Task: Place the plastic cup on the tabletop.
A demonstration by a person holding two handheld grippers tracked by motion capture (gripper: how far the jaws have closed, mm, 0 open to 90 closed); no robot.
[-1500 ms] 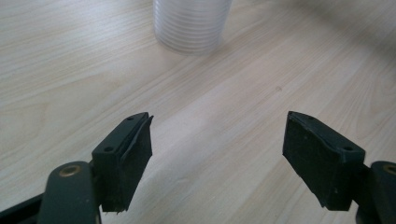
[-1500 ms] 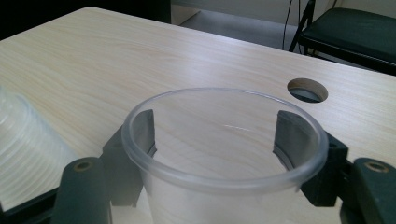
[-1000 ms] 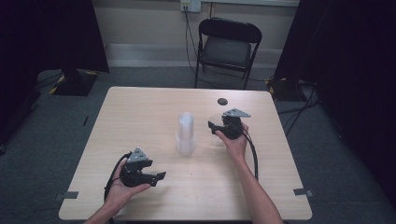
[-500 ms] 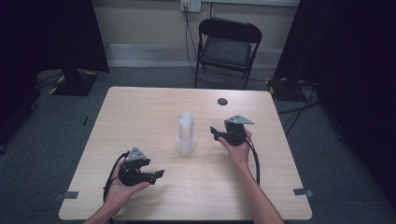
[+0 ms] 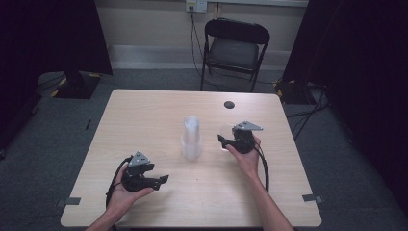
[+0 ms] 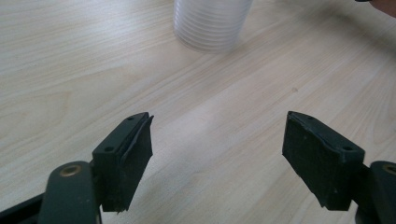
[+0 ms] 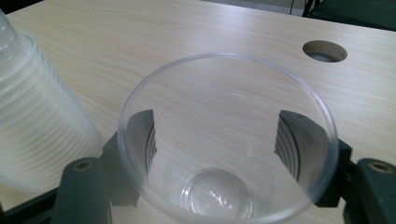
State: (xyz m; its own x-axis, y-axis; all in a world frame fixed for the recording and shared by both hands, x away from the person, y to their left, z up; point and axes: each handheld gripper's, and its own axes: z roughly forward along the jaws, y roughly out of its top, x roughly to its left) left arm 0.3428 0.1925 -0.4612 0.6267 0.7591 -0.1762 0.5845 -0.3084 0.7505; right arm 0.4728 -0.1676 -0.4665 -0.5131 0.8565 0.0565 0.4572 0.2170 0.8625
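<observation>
Holding a single clear plastic cup point(image 7: 227, 140) between the two black jaws of my right gripper point(image 5: 223, 140), I keep it upright, its open mouth toward the camera on that gripper. One jaw presses on each side of the cup wall, so these tongs are clamped on the cup; I see both pads through the transparent plastic. In the high view the cup point(image 5: 226, 136) is faint, at the tip of the right gripper, just beside the tall stack of clear ribbed plastic cups point(image 5: 191, 138) and on its right side.

This stack stands upright near the middle of the light wooden table point(image 5: 144, 115). In the right gripper view the stack point(image 7: 37, 130) is near the held cup, and I cannot tell if they touch. Behind the stack, farther from me and to its right, there is a small round hole in the table top point(image 5: 229, 104).

My left gripper point(image 5: 162, 180) is in front of the stack, nearer to me and to its left, well apart from it. Its jaws stand wide apart with nothing between them, just bare wood below. In the left gripper view the bottom of the stack point(image 6: 210, 23) is ahead of the jaws
</observation>
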